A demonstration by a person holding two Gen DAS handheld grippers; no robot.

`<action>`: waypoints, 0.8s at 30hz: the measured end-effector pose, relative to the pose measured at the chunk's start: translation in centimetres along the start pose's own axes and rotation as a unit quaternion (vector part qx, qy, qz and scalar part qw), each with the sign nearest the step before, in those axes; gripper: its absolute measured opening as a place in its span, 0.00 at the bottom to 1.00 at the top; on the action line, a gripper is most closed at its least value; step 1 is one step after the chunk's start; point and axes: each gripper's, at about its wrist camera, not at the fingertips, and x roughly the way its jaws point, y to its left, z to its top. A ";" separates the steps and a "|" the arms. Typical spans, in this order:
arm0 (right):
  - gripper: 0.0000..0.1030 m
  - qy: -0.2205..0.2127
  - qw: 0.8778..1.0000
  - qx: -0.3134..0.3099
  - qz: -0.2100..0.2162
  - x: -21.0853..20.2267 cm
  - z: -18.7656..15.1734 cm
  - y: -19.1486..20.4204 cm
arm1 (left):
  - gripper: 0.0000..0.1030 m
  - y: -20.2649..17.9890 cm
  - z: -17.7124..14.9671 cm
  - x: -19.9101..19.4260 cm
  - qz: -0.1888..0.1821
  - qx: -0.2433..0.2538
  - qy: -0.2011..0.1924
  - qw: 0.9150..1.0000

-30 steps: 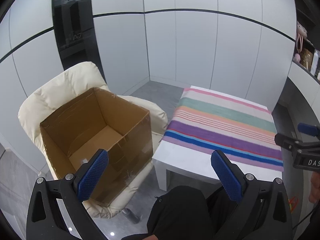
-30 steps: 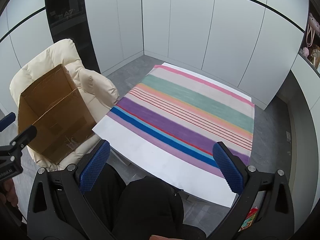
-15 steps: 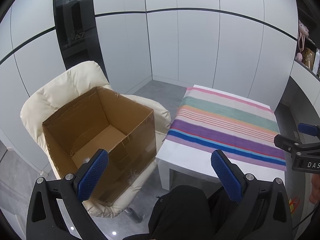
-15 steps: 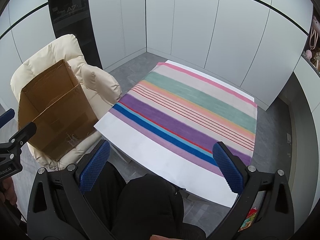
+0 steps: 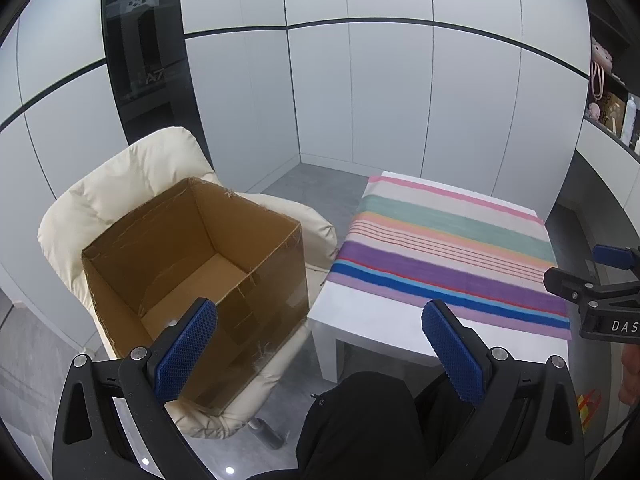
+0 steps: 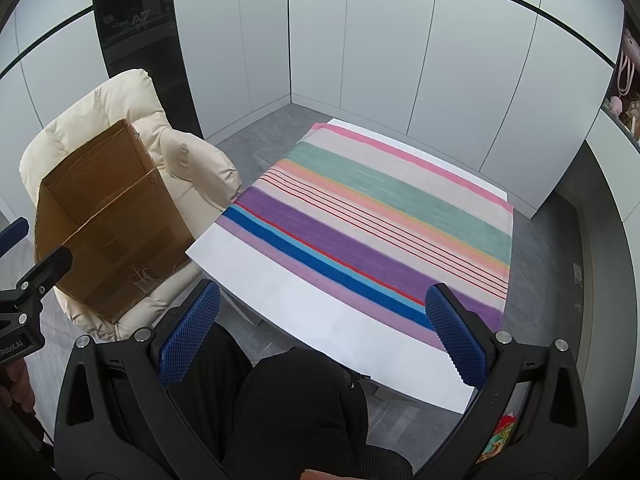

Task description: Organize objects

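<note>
White panelled walls on all sides, one black glossy panel (image 5: 148,68) at left, grey floor (image 5: 320,184).

Bench (image 6: 304,304): white, low, set beside the chair; a striped cloth (image 6: 384,216) in pink, green, peach, purple and blue covers most of its top, with a bare white strip at the near edge.

Chair (image 5: 120,176): cream, padded, just left of the bench.

Cardboard box (image 5: 192,264): brown, open-topped, standing on the chair seat; a small pale item on its floor, too unclear to name.

Left hand-held gripper (image 5: 316,356): blue-padded fingers wide apart, nothing between them, held over the person's dark-clothed lap (image 5: 360,420) and pointing between box and bench.

Right hand-held gripper (image 6: 320,336): fingers likewise wide apart and empty, held over the near edge of the bench.

Shelf (image 5: 608,108) at far right: small items, indistinct.
</note>
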 end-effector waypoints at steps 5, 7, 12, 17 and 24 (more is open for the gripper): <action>1.00 0.000 1.000 -0.001 0.000 0.0 0.0 0.1 | 1.00 0.0 0.0 0.1 -0.003 -0.002 0.002 1.000; 1.00 0.000 1.000 -0.001 0.000 0.0 0.0 0.1 | 1.00 0.0 0.0 0.1 -0.003 -0.001 0.001 1.000; 1.00 0.000 1.000 -0.001 0.000 0.0 0.0 0.1 | 1.00 0.1 0.0 0.0 -0.005 -0.004 0.001 1.000; 1.00 0.001 1.000 -0.002 0.000 0.0 0.0 0.1 | 1.00 0.3 0.1 0.0 -0.007 -0.009 0.002 1.000; 1.00 0.000 1.000 -0.002 0.000 0.0 0.0 0.1 | 1.00 0.4 0.1 -0.1 -0.009 -0.011 0.001 1.000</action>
